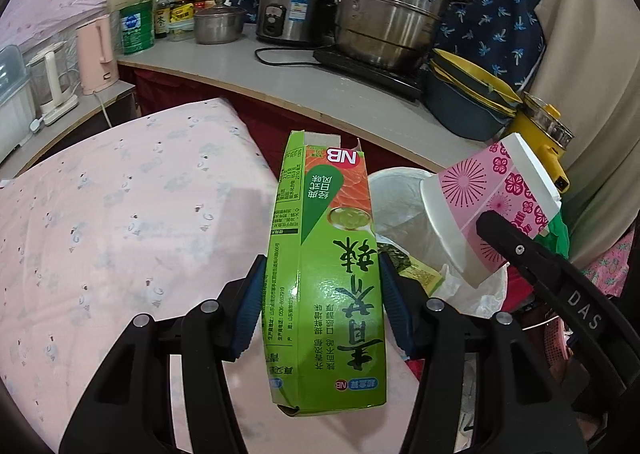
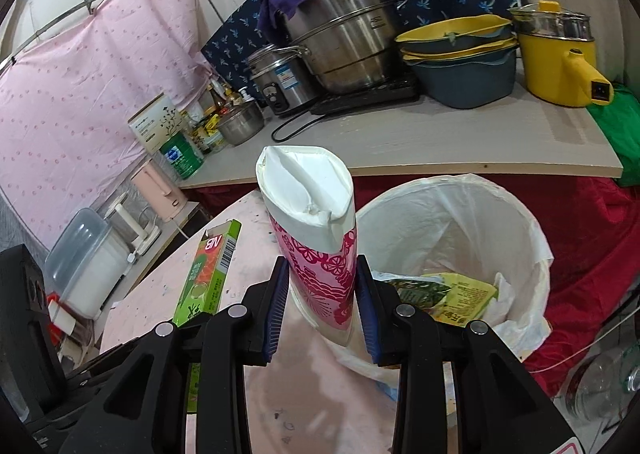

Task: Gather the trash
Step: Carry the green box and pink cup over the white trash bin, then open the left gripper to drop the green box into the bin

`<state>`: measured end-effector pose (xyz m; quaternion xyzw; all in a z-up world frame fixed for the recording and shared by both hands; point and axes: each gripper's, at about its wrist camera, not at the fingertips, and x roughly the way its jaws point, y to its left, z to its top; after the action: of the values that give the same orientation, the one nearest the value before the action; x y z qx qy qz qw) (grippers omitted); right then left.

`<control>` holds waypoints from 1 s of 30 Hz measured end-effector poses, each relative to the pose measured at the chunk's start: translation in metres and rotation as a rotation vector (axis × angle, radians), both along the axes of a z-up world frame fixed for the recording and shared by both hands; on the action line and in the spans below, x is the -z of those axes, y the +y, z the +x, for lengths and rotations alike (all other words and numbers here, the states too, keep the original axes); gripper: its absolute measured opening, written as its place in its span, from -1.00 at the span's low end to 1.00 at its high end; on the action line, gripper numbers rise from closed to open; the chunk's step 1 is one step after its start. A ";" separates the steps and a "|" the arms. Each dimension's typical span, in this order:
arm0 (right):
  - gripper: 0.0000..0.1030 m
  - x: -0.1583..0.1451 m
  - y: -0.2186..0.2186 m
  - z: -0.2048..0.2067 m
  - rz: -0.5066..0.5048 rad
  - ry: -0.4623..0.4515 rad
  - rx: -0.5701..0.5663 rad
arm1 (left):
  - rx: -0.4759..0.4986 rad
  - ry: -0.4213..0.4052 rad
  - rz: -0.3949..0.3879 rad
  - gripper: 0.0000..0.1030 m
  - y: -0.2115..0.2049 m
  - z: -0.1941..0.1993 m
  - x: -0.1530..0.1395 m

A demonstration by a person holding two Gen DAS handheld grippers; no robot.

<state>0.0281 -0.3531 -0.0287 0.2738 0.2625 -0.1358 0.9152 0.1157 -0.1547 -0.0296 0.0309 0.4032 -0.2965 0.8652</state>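
My left gripper (image 1: 322, 300) is shut on a long green carton (image 1: 326, 274), held upright above the pink cloth. In the right wrist view the same green carton (image 2: 206, 274) shows at the left. A crushed pink and white paper cup (image 2: 316, 238) is pinched flat between the blue pads of my right gripper (image 2: 322, 308). That paper cup (image 1: 492, 210) also appears at the right of the left wrist view, over the bin. The white bin (image 2: 536, 254), lined with a plastic bag, stands just right of the cup and holds green and yellow wrappers (image 2: 444, 292).
A grey shelf (image 2: 440, 134) behind the bin carries a steel pot (image 2: 344, 38), a rice cooker (image 2: 276, 82), stacked basins (image 2: 460, 58) and a yellow pot (image 2: 560, 62). Pink cloth (image 1: 120, 214) covers the surface at the left. A kettle (image 1: 96, 54) stands further left.
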 end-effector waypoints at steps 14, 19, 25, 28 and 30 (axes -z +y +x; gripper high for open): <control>-0.39 0.018 -0.065 -0.044 0.036 -0.005 0.130 | 0.144 0.005 0.048 0.01 -0.081 -0.024 0.010; -0.39 0.023 -0.079 -0.050 0.039 -0.003 0.150 | 0.171 0.017 0.059 0.01 -0.105 -0.025 0.017; -0.39 0.029 -0.090 -0.050 0.050 0.003 0.166 | 0.180 0.024 0.070 0.01 -0.124 -0.022 0.025; -0.39 0.031 -0.094 -0.048 0.054 0.006 0.167 | 0.171 0.019 0.066 0.03 -0.127 -0.019 0.028; -0.38 0.032 -0.096 -0.044 0.052 0.009 0.164 | 0.167 0.019 0.062 0.10 -0.128 -0.017 0.029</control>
<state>-0.0163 -0.4486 -0.0606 0.3177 0.2465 -0.2048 0.8924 0.0991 -0.2832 -0.0584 0.0883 0.4163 -0.3555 0.8322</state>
